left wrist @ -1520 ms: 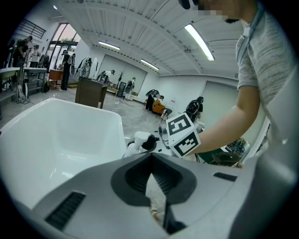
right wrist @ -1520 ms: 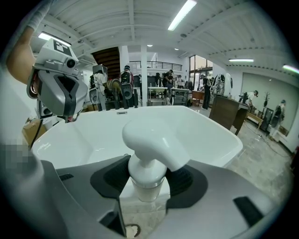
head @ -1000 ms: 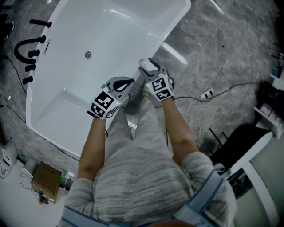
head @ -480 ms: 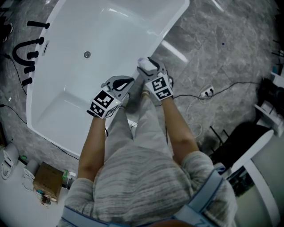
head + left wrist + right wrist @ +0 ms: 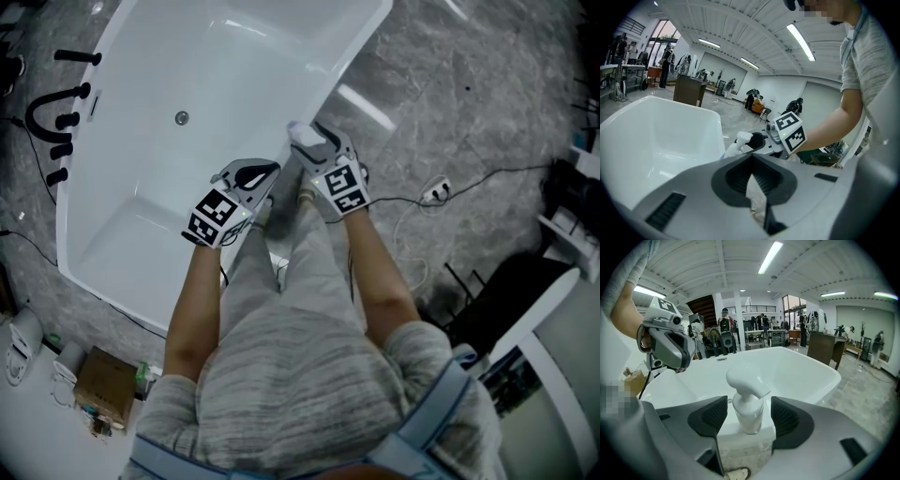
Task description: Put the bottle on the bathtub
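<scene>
The right gripper [image 5: 749, 420] had just been opening, and its jaws stood wide to either side of the bottle [image 5: 747, 401], with a gap on each flank, so the pads gripped nothing. The bottle stood upright on the near rim of the bathtub [image 5: 806, 359], its long axis vertical and its pump head above the pads. It sat dead ahead of the right gripper, right in the mouth of the jaws (so that hand was plainly the nearer one). I judged the placing done, and the next move would be a straight pull back along the gripper's own line, so that neither pad clipped the bottle. The left gripper [image 5: 752, 173] hung just beside it over the rim, jaws closed together and empty.
</scene>
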Demonstrator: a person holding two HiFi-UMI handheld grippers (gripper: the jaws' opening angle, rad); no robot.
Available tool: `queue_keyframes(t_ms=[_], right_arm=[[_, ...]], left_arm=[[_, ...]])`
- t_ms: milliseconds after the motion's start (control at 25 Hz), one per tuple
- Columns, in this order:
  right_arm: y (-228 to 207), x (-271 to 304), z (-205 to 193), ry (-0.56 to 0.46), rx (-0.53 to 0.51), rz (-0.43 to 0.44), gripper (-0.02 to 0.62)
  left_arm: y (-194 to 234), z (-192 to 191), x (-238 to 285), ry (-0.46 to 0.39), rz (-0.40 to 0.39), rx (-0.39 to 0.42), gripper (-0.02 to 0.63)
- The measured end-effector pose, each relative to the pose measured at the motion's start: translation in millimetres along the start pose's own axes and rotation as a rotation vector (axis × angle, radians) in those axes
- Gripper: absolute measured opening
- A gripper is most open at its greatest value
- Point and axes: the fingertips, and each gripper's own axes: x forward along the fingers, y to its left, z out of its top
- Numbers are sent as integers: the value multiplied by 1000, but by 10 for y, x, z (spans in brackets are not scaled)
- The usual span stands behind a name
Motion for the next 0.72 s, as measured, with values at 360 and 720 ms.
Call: queue_keyframes(t_ms=[360,720], right_arm=[[37,-336,-106,8,40,-30,262],[105,-771,153,-50,98,-83,262]], left_arm=[[-97,89,34,4,-22,23,3],[-251,364,-106,-21,-33,62,3]])
